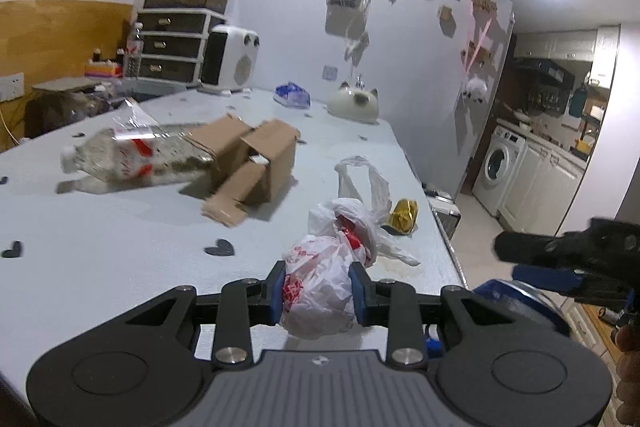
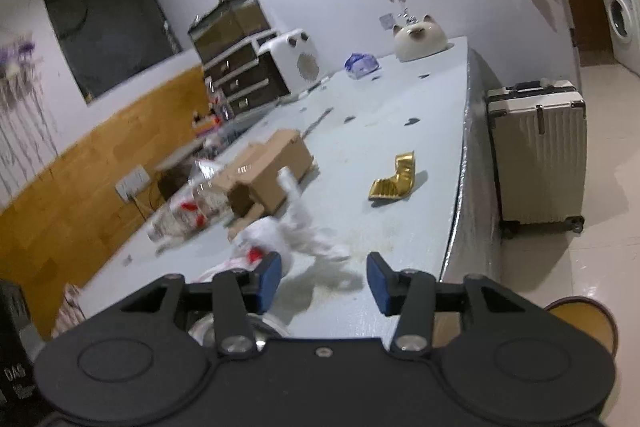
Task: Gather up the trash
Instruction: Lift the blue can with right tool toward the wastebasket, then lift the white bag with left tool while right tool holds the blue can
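Observation:
My left gripper (image 1: 318,289) is shut on a white plastic bag with red print (image 1: 320,291), held at the near right of the pale table (image 1: 120,247). The bag also shows in the right wrist view (image 2: 280,235). My right gripper (image 2: 323,281) is open and empty above the table's near edge, just right of the bag. A crumpled gold wrapper (image 1: 402,217) (image 2: 394,181) lies beyond the bag. An open cardboard box (image 1: 248,163) (image 2: 268,175) and a clear plastic bottle with a red label (image 1: 128,157) (image 2: 188,211) lie left of it.
A blue-and-white packet (image 1: 292,95) (image 2: 362,65) and a cat-shaped ceramic (image 1: 354,103) (image 2: 418,37) sit at the table's far end. A white heater (image 1: 230,59) and drawer unit (image 1: 172,43) stand at the back left. A suitcase (image 2: 536,155) stands on the floor right of the table.

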Motion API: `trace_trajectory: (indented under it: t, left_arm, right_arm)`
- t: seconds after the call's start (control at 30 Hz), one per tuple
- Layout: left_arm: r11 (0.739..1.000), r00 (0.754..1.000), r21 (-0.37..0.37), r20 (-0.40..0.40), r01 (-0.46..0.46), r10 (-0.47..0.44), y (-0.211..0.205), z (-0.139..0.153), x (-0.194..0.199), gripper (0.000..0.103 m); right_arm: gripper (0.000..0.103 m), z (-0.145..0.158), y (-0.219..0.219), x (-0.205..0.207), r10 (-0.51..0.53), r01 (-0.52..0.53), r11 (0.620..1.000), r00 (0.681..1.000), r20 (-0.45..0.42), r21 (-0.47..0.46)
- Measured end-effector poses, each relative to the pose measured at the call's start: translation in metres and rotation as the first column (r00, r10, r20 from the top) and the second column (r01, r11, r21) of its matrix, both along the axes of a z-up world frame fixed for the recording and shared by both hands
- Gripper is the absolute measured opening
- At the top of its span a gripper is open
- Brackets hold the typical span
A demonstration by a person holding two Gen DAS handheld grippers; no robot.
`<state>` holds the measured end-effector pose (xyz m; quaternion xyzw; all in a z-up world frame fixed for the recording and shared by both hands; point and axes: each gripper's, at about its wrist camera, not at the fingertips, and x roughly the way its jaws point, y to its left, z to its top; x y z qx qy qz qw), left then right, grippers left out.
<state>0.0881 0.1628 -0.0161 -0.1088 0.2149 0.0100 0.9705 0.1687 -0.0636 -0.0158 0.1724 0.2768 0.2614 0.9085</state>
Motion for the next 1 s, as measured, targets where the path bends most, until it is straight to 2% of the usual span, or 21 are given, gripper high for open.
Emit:
trace_trajectory:
  t: [0.03, 0.13, 0.23, 0.43, 0.5, 0.53, 0.6, 0.67, 0.77, 0.87, 1.0]
  left_arm:
    - [1.0, 1.0, -0.001, 0.005, 0.002, -0.002, 0.001, 0.002, -0.006, 0.034]
    - [1.0, 1.0, 0.001, 0.013, 0.02, -0.02, -0.001, 0.005, -0.024, 0.034]
    - [0.999, 0.999, 0.009, 0.004, 0.049, -0.049, -0.007, 0.003, -0.041, 0.034]
    - [0.996, 0.995, 0.009, -0.045, 0.089, -0.089, -0.023, -0.012, -0.052, 0.034]
    - [0.996, 0.994, 0.009, -0.058, 0.092, -0.092, -0.027, -0.016, -0.049, 0.033]
    - [0.995, 0.993, 0.005, -0.059, 0.099, -0.098, -0.028, -0.017, -0.048, 0.033]
    - [0.994, 0.992, -0.002, -0.056, 0.114, -0.114, -0.03, -0.017, -0.047, 0.033]
    - [0.992, 0.991, 0.003, -0.054, 0.125, -0.125, -0.033, -0.017, -0.046, 0.033]
    - [0.992, 0.991, 0.011, -0.056, 0.122, -0.121, -0.033, -0.018, -0.043, 0.033]
    - [0.992, 0.991, 0.015, -0.056, 0.121, -0.12, -0.032, -0.019, -0.042, 0.033]
    - [0.992, 0.991, 0.022, -0.053, 0.128, -0.127, -0.034, -0.02, -0.041, 0.033]
  right_arm:
    - [0.064, 0.001, -0.005, -0.003, 0.0, 0.0, 1.0, 1.0, -0.002, 0.026]
    - [0.074, 0.002, -0.02, -0.014, 0.011, -0.009, 0.994, 1.0, -0.027, 0.107]
    - [0.082, 0.0, -0.026, -0.023, 0.023, -0.014, 0.99, 0.997, -0.069, 0.137]
    - [0.084, -0.011, -0.03, -0.038, 0.051, -0.021, 0.982, 0.986, -0.157, 0.187]
    - [0.082, -0.012, -0.023, -0.045, 0.063, -0.042, 0.987, 0.99, -0.13, 0.152]
    - [0.074, -0.012, -0.018, -0.047, 0.059, -0.045, 0.991, 0.992, -0.113, 0.123]
    - [0.068, -0.011, -0.011, -0.047, 0.044, -0.037, 0.996, 0.996, -0.083, 0.081]
    - [0.063, -0.012, -0.007, -0.041, 0.035, -0.028, 0.996, 0.996, -0.086, 0.08]
    - [0.062, -0.017, -0.004, -0.028, 0.012, 0.002, 0.995, 0.99, -0.141, 0.096]
    - [0.062, -0.022, 0.002, -0.022, -0.014, 0.024, 0.998, 0.988, -0.152, 0.066]
    - [0.064, -0.032, 0.005, -0.015, -0.026, 0.03, 0.999, 0.976, -0.217, 0.015]
